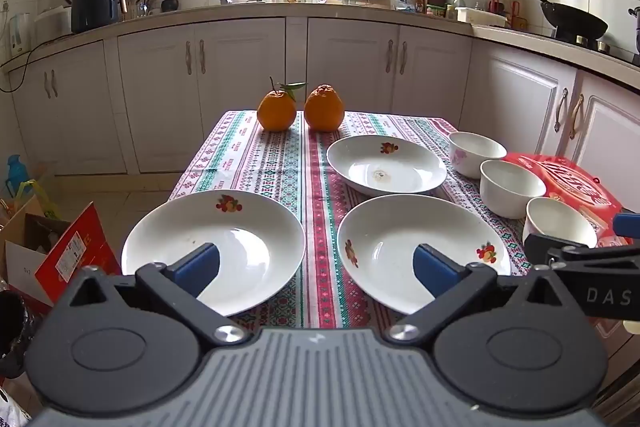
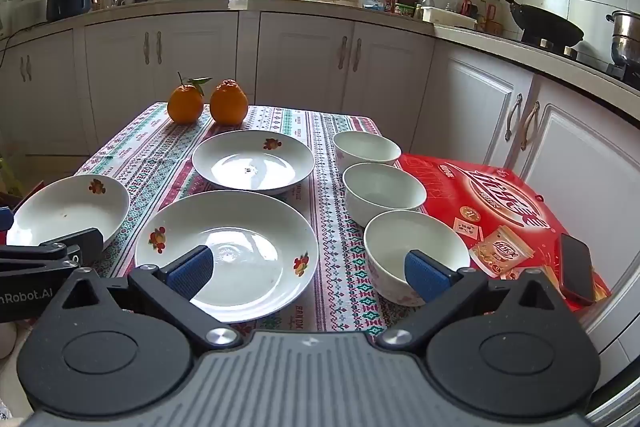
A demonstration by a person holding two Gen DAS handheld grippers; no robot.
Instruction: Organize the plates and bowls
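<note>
On the patterned cloth of the surface (image 2: 280,123), three white plates with fruit prints are laid out separately, none stacked. The near-left plate (image 1: 212,247) is seen at the cloth's left edge, the near-middle plate (image 2: 226,253) lies just beside it across a red stripe, and the far plate (image 2: 253,167) is set behind the middle one, close to it (whether the rims touch cannot be told). To the right of the plates, three white bowls are lined up from far to near along the cloth's right side: the far bowl (image 2: 366,147), the middle bowl (image 2: 384,193) and the near bowl (image 2: 414,251), each upright and very close to its neighbour.

The left tongs (image 1: 316,265) are held wide apart above the near edge of the surface, with one blue pad over the near-left plate and the other over the near-middle plate; nothing is gripped. The right tongs (image 2: 310,271) are likewise spread apart and empty, one pad over the near-middle plate and the other in front of the near bowl.

Two oranges (image 1: 300,109) are placed side by side at the far end of the cloth. A red printed box (image 2: 504,203) is seen just right of the bowls, and a dark phone (image 2: 576,267) rests on it. Kitchen cabinets (image 1: 240,75) are visible behind.
</note>
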